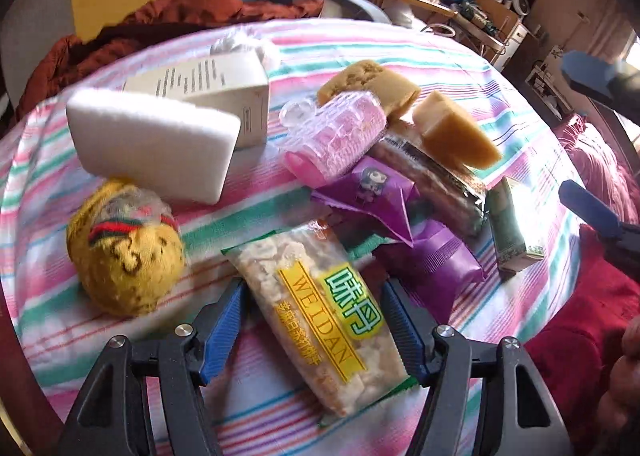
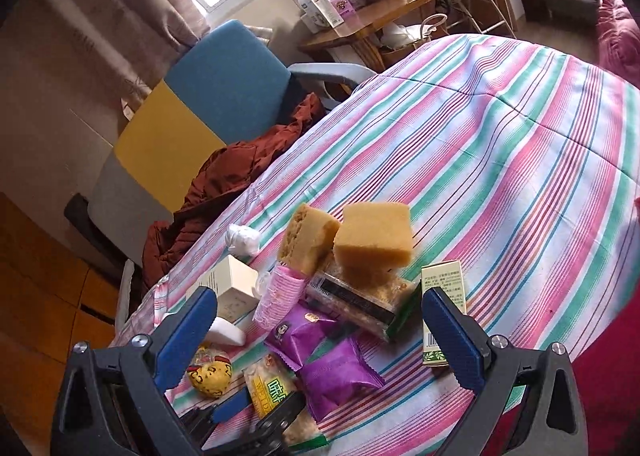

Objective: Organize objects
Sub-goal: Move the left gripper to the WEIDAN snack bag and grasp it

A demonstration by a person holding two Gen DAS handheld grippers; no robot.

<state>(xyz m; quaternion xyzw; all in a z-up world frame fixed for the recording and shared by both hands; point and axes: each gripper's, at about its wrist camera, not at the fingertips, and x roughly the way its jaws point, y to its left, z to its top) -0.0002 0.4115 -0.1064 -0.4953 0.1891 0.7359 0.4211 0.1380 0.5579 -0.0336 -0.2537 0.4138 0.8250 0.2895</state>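
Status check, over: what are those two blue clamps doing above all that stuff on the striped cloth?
Left tool open, straddling clear snack packet. Right tool open, empty. Purple foil packet close alongside.

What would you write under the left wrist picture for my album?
Open left tongs straddle a clear snack packet on the striped cloth.

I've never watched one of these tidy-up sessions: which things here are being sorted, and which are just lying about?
Being sorted: WEIDAN snack packet between the open left gripper fingers, purple snack packs, sponges, white foam block, yellow knitted ball, pink hair roller, boxes.

Lying about: blue chair, rust-red jacket, wooden desk.
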